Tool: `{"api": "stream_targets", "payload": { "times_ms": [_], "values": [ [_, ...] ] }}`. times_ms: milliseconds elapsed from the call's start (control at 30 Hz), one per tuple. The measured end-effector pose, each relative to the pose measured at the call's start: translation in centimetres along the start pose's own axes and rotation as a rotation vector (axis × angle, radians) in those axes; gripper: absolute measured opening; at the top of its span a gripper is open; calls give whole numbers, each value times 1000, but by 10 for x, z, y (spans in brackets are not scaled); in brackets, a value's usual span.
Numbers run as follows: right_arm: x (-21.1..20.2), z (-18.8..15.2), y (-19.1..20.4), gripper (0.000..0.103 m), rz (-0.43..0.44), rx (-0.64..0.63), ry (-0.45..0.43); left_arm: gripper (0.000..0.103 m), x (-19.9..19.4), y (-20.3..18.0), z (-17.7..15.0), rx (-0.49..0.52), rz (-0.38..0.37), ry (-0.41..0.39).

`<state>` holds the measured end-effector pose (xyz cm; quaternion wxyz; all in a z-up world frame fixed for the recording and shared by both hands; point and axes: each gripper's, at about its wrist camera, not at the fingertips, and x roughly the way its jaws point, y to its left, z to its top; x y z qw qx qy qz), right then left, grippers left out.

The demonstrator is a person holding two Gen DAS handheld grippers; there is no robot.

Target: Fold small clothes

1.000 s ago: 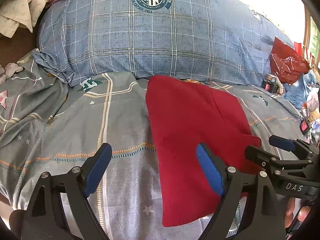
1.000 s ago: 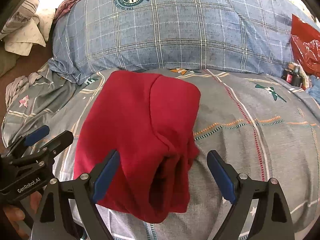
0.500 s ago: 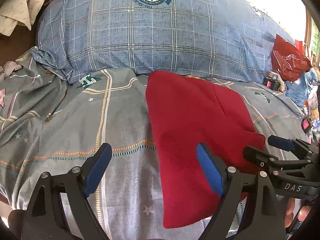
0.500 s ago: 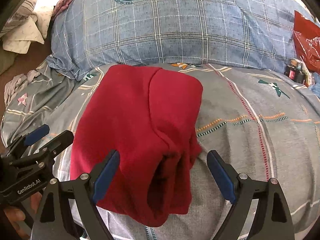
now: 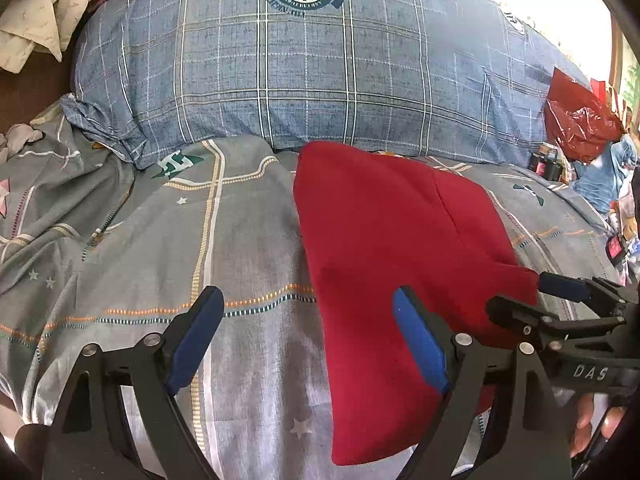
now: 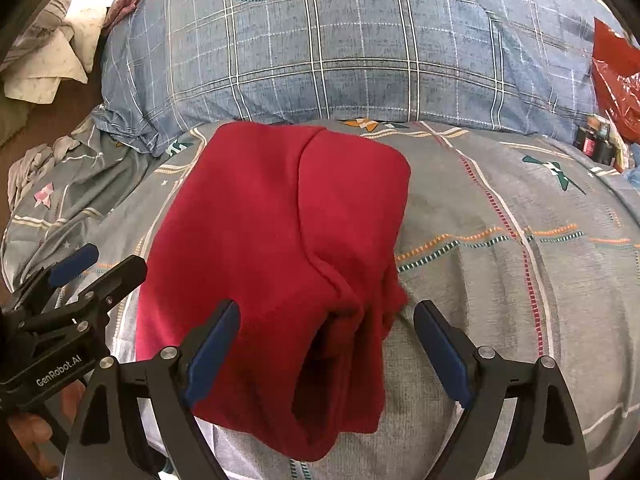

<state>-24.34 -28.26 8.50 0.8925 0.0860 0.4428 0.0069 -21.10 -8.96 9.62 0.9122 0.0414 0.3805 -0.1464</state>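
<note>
Left wrist view shows the left gripper [image 5: 308,340] with its blue-padded jaws spread wide and holding nothing, the right-hand pad over the near edge of a folded red garment [image 5: 384,248] that lies on a grey patterned bedsheet [image 5: 160,248]. At 3 o'clock the right gripper [image 5: 516,296] reaches in, its body lettered "DAS". At 12 o'clock a blue plaid pillow [image 5: 280,60] carries a round crest whose ring of small text is mostly unreadable, though "STARS" shows on a banner. A red plastic bag [image 5: 576,120] sits at 2 o'clock. From the right wrist view, the right gripper [image 6: 326,344] also stands wide apart and empty, straddling the garment's [image 6: 272,232] near open end. At 8 o'clock the left gripper [image 6: 100,264] bears the words "GenRobot.AI". The pillow [image 6: 360,48] fills 12 o'clock.
</note>
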Motion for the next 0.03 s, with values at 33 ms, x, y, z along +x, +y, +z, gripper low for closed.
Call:
{"api": "stream_targets", "payload": {
  "times_ms": [33],
  "values": [
    [0,1,-2,90,4,-1,2,87,2,3,1,-5,-5,9]
  ]
}}
